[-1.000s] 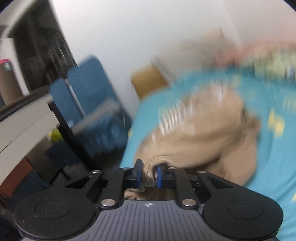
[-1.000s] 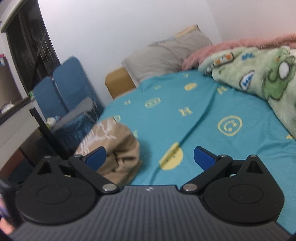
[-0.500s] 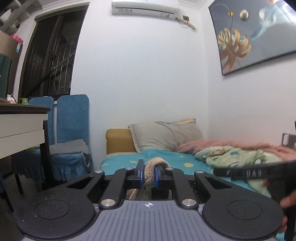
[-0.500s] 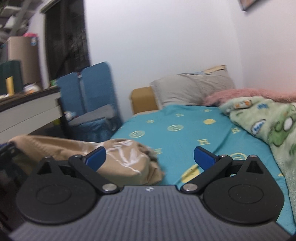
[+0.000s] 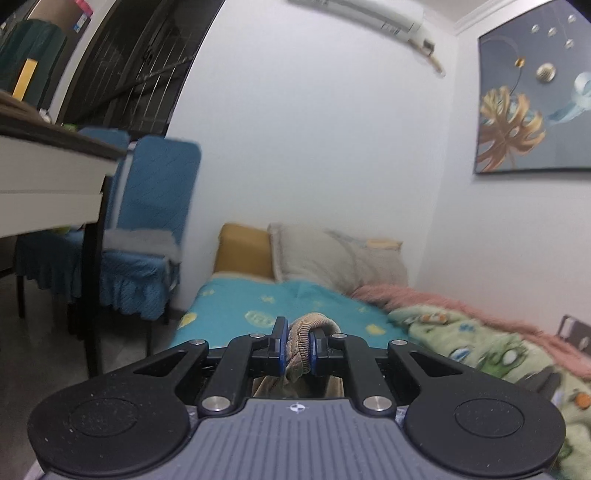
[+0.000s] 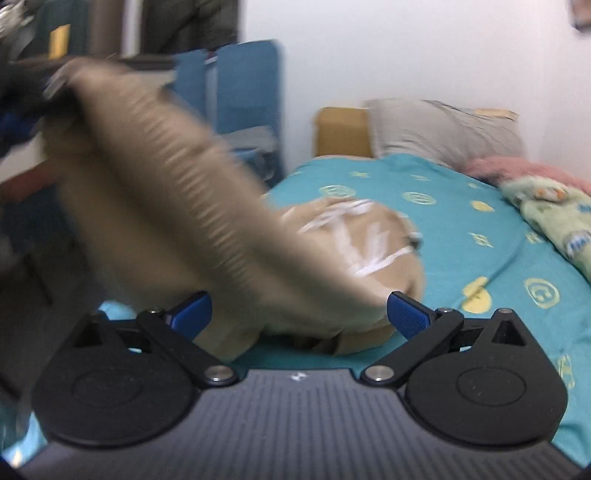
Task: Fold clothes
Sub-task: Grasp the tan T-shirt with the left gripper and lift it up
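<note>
White walls close in a small bedroom, and on our far left two blue-covered chairs [image 5: 147, 236] stand beside a desk [image 5: 51, 162], just before the bed with its turquoise sheet [image 6: 443, 206]. We hold one garment, a tan sweater [image 6: 177, 221]: its ribbed edge is clamped between the closed jaws of our left gripper [image 5: 294, 350] and lifted off the bed, so that in the right wrist view the cloth sweeps down in a blurred band from upper left to a heap that rests on the sheet, white print showing on it. Our right gripper [image 6: 299, 314] hangs over that heap with its jaws spread wide and nothing between them. We judge the step in hand to be spreading the sweater out before any fold, and to do it well we should find the matching ribbed edge or corner on the heap, close the right jaws on a single layer only, then draw both grippers apart and level so the cloth hangs flat and can be laid square on the sheet. Further right we count two pillows [image 5: 332, 258] at the headboard, one pink blanket [image 5: 461, 306], one green cartoon blanket [image 5: 480, 350], and on the wall one framed picture [image 5: 532, 96] beside one air conditioner [image 5: 362, 14].
</note>
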